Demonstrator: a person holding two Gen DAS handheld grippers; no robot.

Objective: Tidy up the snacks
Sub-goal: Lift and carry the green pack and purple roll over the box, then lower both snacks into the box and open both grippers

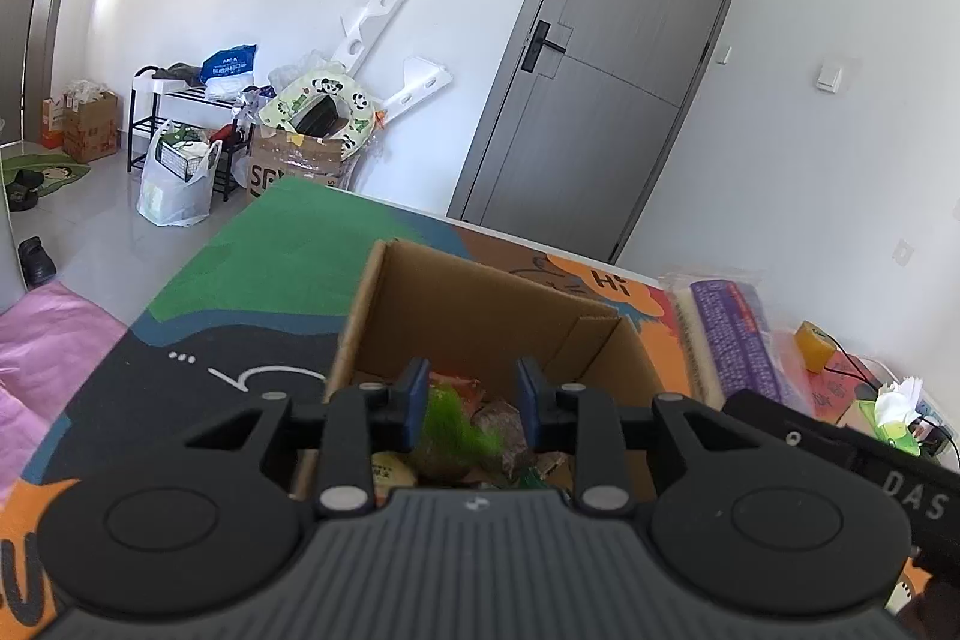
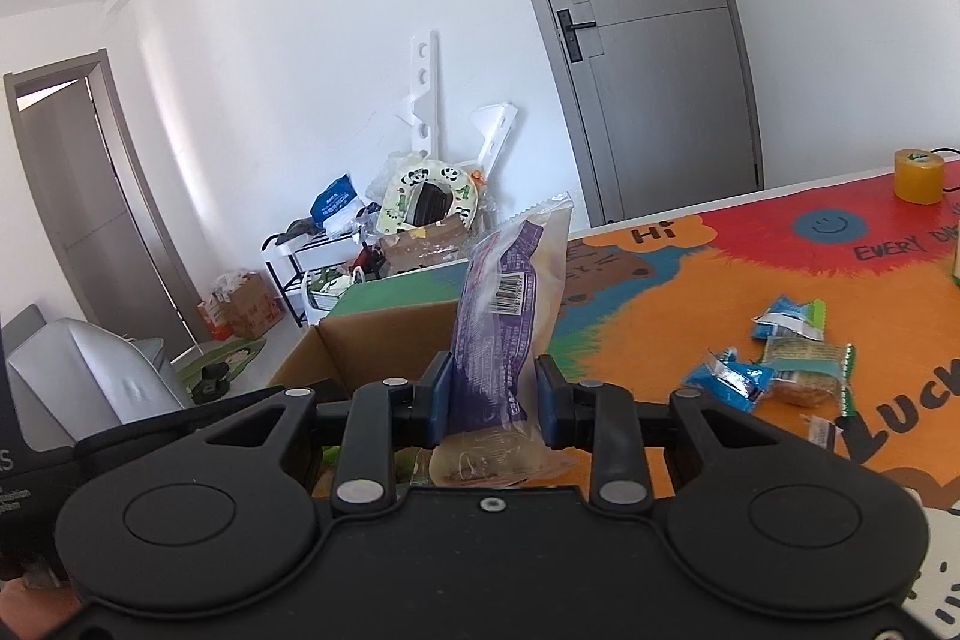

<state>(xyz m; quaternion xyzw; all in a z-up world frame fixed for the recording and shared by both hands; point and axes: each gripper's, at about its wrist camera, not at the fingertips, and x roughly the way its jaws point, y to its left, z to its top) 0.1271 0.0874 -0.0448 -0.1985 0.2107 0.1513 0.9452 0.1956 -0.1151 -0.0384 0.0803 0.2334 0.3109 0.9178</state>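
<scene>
An open cardboard box point(image 1: 480, 304) stands on the colourful table mat point(image 1: 288, 244) and holds several wrapped snacks. My left gripper point(image 1: 473, 403) hovers over the box's near side, open, with a blurred green snack packet point(image 1: 459, 421) below and between its blue pads, apparently dropping. My right gripper point(image 2: 492, 400) is shut on a purple and clear snack packet point(image 2: 510, 304), held upright beside the box point(image 2: 372, 346); this packet also shows in the left wrist view point(image 1: 732, 334). Several small blue and green wrapped snacks point(image 2: 774, 358) lie on the mat to the right.
A yellow tape roll point(image 2: 918, 175) stands at the mat's far right. A grey door point(image 1: 606, 64), a shoe rack point(image 1: 180, 112), bags and boxes stand against the far wall. A pink cloth point(image 1: 42, 340) lies left of the table.
</scene>
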